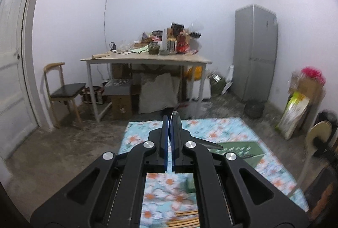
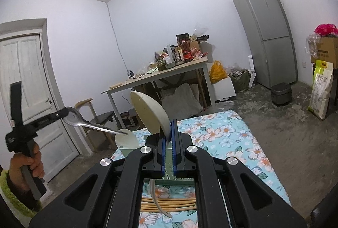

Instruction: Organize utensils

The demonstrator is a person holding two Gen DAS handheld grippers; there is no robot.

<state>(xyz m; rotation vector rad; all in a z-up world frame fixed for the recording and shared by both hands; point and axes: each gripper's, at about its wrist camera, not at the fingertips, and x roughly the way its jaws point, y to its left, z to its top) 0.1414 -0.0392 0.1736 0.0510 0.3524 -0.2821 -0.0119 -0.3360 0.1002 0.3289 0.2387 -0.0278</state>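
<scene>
My left gripper (image 1: 171,122) is shut on a metal spoon (image 1: 176,120), gripped by the bowl. In the right wrist view that gripper (image 2: 63,112) holds the spoon (image 2: 84,122) with its handle tip in a pale green holder (image 2: 126,143). My right gripper (image 2: 168,130) is shut on a cream rice paddle (image 2: 147,113), blade up, handle hanging below. Wooden chopsticks (image 2: 169,203) lie on the floral cloth (image 2: 232,139) under it; they also show in the left wrist view (image 1: 186,218). The paddle shows at the right edge there (image 1: 318,135).
A green tray (image 1: 243,149) lies on the cloth. Behind stand a cluttered table (image 2: 160,73), a chair (image 1: 65,90), a fridge (image 2: 268,33), a rice cooker (image 2: 281,93), boxes and a rice bag (image 2: 321,92). A white door (image 2: 31,90) is at left.
</scene>
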